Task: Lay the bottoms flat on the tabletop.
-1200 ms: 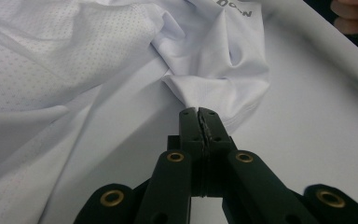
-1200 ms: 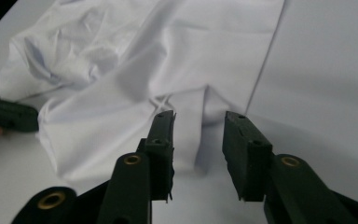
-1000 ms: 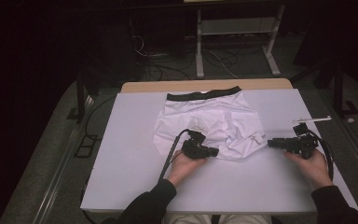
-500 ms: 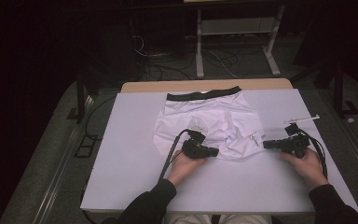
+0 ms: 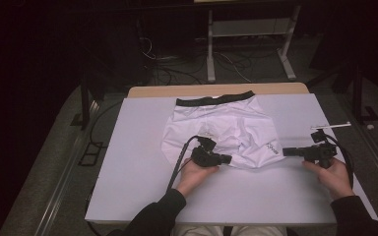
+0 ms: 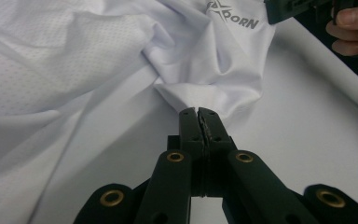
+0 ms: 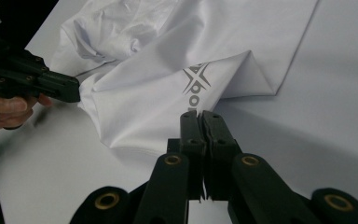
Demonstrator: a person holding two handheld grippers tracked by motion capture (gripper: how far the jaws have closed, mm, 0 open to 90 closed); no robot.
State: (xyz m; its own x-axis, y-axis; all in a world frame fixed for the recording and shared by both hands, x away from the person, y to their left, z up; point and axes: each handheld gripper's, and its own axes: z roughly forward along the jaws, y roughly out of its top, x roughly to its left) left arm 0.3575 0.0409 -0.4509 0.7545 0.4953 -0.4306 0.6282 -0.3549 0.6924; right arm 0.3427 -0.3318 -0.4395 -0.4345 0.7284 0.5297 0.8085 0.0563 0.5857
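White shorts (image 5: 221,130) lay on the surface (image 5: 128,172), waistband far. The left claw (image 6: 198,112) pinched the near hem; the right claw (image 7: 200,114), having just closed, seemingly gripped the logo corner.

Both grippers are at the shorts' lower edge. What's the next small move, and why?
Probably a slight lift with both hands, drawing them apart. The left gripper is shut on a pinch of the shorts, the right gripper looks shut on the hem by the logo, and the fabric between them lies crumpled. That should tauten it.
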